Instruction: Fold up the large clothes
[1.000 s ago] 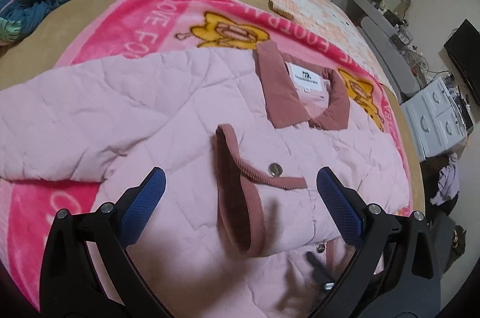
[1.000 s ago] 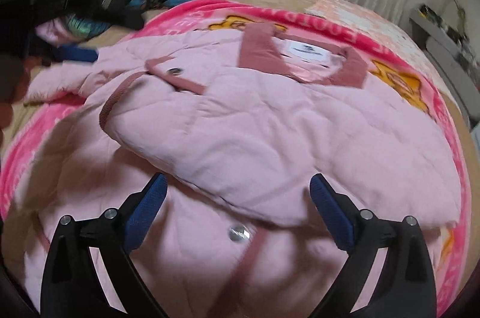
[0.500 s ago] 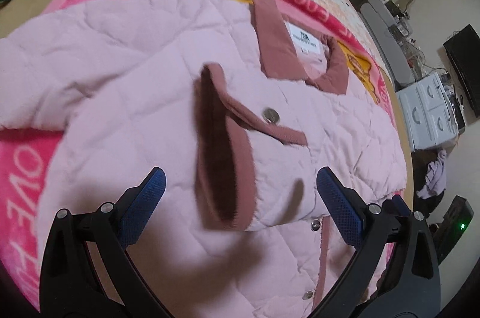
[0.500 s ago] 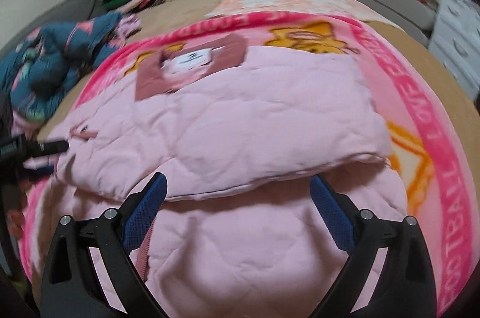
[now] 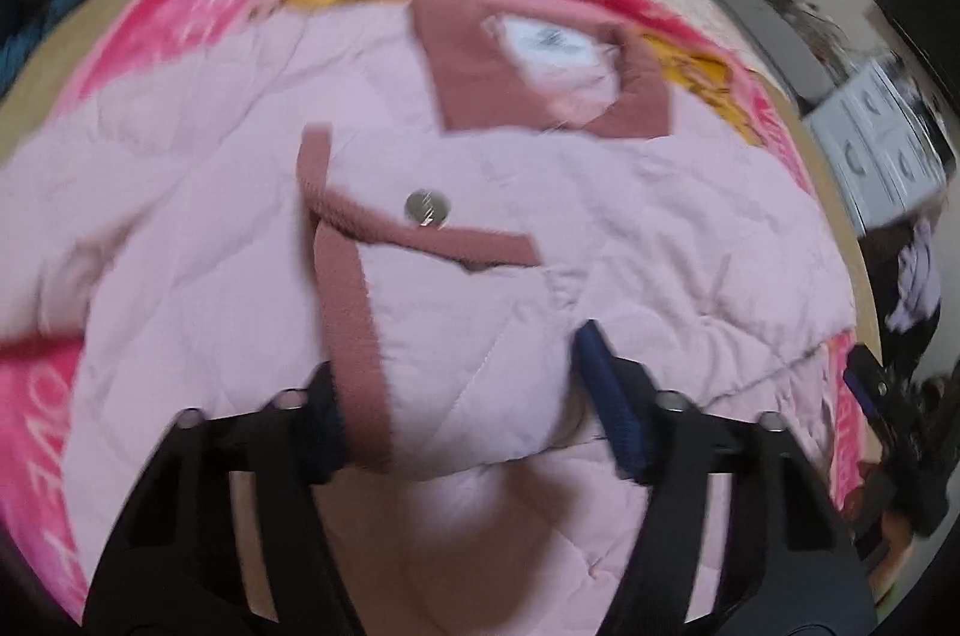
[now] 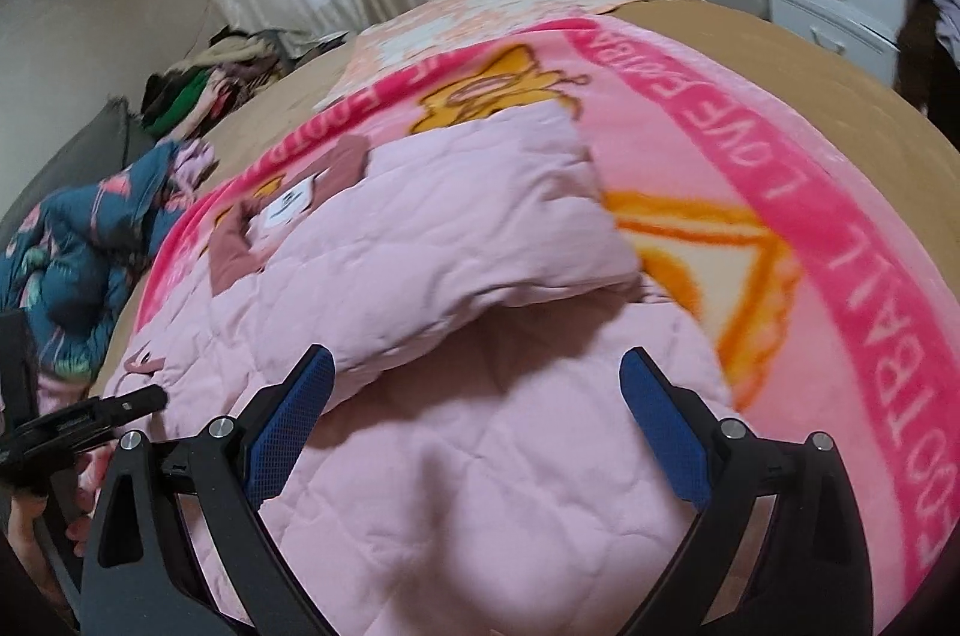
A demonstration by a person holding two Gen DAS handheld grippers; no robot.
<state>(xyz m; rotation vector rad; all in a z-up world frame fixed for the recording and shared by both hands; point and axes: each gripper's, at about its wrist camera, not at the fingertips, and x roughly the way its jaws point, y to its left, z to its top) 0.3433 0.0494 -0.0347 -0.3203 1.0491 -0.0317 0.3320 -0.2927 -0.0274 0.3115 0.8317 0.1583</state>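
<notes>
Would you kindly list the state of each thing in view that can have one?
Pink quilted jacket: spread on the blanket, one sleeve folded across the front.
Sleeve cuff: between the left gripper's fingers.
Left gripper: closing around the cuff; contact unclear.
Right gripper: open, empty, over the jacket.
Pink blanket: laid flat on the bed.

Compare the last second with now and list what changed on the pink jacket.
The left hand-held gripper moved forward and narrowed its jaws around the folded sleeve's cuffed end; contact is blurred. The right hand-held gripper swung toward the jacket's right side and remains open, holding nothing. The jacket stays on the pink blanket, collar up, sleeve folded across.
</notes>
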